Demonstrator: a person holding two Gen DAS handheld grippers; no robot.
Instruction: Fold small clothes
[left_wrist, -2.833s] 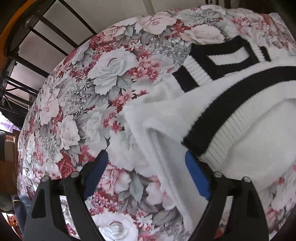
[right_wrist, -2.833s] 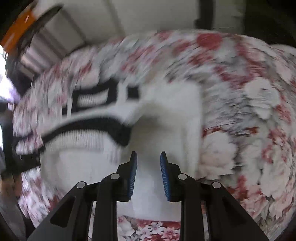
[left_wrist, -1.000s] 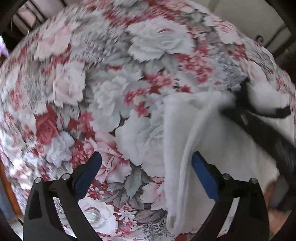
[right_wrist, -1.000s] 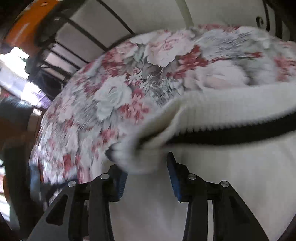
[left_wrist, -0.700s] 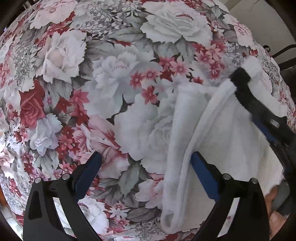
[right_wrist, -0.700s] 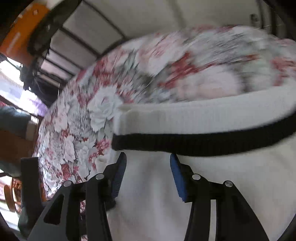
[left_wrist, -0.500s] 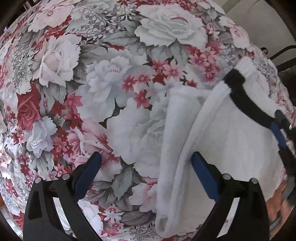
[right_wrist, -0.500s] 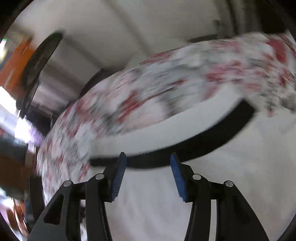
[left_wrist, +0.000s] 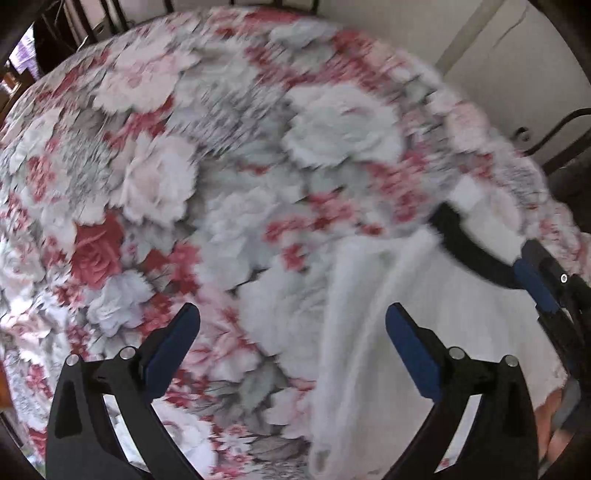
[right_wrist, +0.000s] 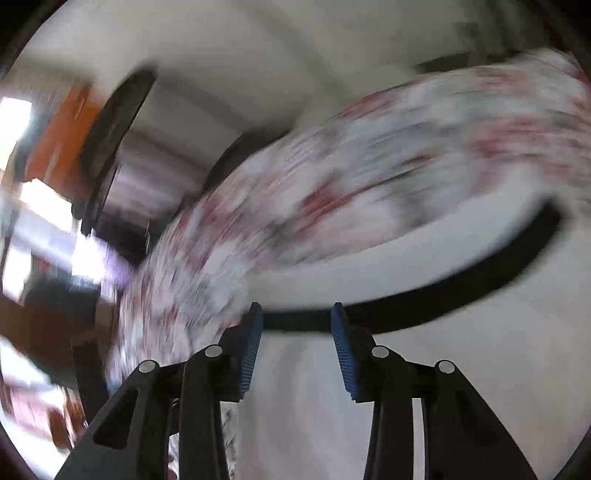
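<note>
White sweater lies folded on my floral table

My left gripper (left_wrist: 291, 332) hangs released over the table (left_wrist: 229, 155); the sweater (left_wrist: 436, 314) sits right of centre; my right gripper (right_wrist: 297, 332), jaws just narrowing, is unclenched above its black band (right_wrist: 461, 295).

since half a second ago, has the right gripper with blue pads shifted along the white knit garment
Yes. The right gripper now sits at the garment's black band, toward the floral cloth, jaws closing.

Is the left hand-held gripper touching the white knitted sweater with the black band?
Cannot tell. In the left wrist view the left hand-held gripper stands wide open above the white knitted sweater, but blur hides any gap or contact.
</note>
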